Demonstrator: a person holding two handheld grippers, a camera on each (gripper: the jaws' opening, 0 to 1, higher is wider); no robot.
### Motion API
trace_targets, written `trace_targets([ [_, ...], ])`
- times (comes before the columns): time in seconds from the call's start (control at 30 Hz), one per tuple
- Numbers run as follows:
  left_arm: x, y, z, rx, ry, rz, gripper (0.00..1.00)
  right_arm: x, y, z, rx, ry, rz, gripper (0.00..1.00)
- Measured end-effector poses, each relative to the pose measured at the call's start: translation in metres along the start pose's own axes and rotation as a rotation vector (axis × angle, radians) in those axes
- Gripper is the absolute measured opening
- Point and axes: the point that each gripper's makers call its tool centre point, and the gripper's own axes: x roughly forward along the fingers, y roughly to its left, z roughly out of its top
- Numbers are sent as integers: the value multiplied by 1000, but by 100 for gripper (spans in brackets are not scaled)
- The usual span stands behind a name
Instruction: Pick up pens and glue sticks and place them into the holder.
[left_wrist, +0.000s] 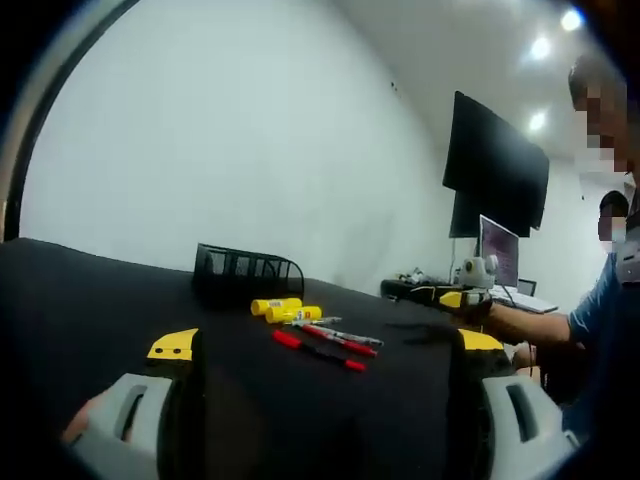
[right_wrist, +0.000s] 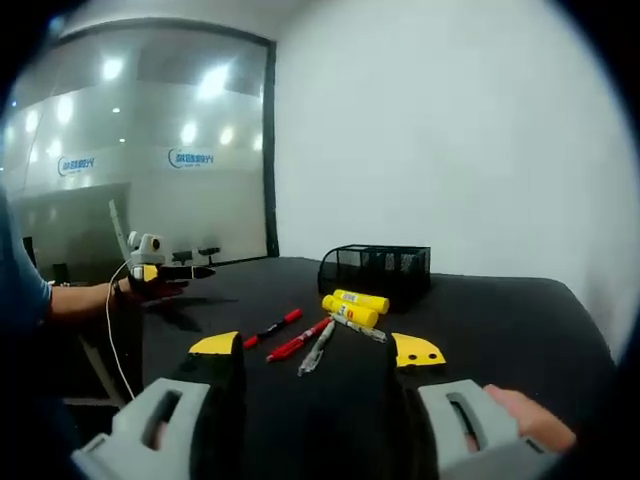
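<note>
A black mesh holder stands on the black table. In front of it lie two yellow glue sticks, two red pens and silver pens, all loose on the cloth. My left gripper is open and holds nothing, its jaws a little short of the pens. My right gripper is likewise open and holds nothing, facing the pens from the other side. Each gripper also appears side-on in the other's view: the right gripper, the left gripper.
A dark wall screen and a lit laptop stand beyond the table's far right end. A person in a blue sleeve stands there. A glass partition lies behind the table's left side. Broad bare cloth surrounds the items.
</note>
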Motion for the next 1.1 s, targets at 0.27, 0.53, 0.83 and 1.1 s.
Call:
trace_targets([
  [0.27,9,7,-5,12,-9,-16,96,5,0,4,-9,18,-26,39],
  [0.53,17,12,-10,13,-18,-32,96,26,10,-13,-2,76,-34,30],
  [0.83,20,14,-22,17,2,-49,96,50,17,-31,1,130,-74,24],
  [1.1,17,12,-19,-5,-18,-67,96,75,25,-50,22,199,-102,18],
])
